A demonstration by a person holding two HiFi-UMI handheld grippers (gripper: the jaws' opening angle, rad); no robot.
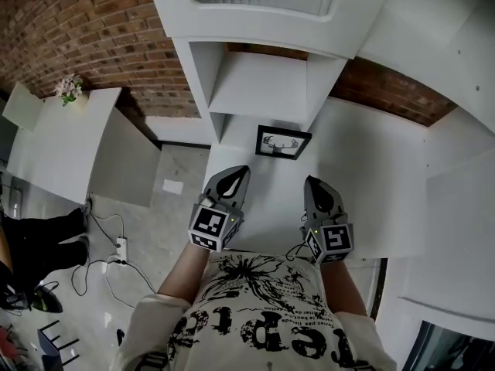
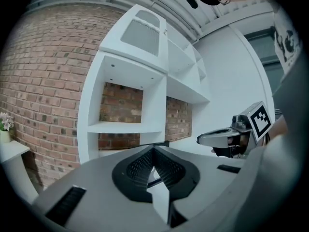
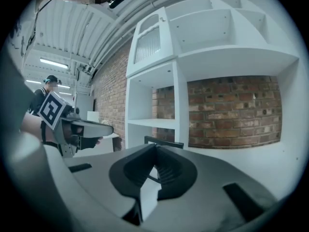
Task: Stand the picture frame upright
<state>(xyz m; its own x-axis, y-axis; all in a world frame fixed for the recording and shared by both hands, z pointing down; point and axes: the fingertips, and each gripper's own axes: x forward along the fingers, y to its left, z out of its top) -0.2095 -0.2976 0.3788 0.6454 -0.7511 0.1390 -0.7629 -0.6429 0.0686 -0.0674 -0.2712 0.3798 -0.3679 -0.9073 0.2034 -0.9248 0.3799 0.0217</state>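
The black picture frame (image 1: 282,142), holding a white print of antlers, sits on the white counter (image 1: 363,161) below the shelf unit. Its face shows from above, so it appears to lie flat. In the right gripper view only its dark edge (image 3: 164,141) shows above the jaws. My left gripper (image 1: 241,173) hovers near the counter's front, just short of the frame's left corner, its jaws shut and empty (image 2: 153,149). My right gripper (image 1: 312,182) is beside it, to the frame's front right, also shut on nothing (image 3: 155,147). Neither touches the frame.
A white shelf unit (image 1: 259,83) with open cubbies stands against a brick wall (image 1: 85,29) behind the counter. At the left a white side table carries a small flower pot (image 1: 68,89). Cables and a power strip (image 1: 119,247) lie on the floor below.
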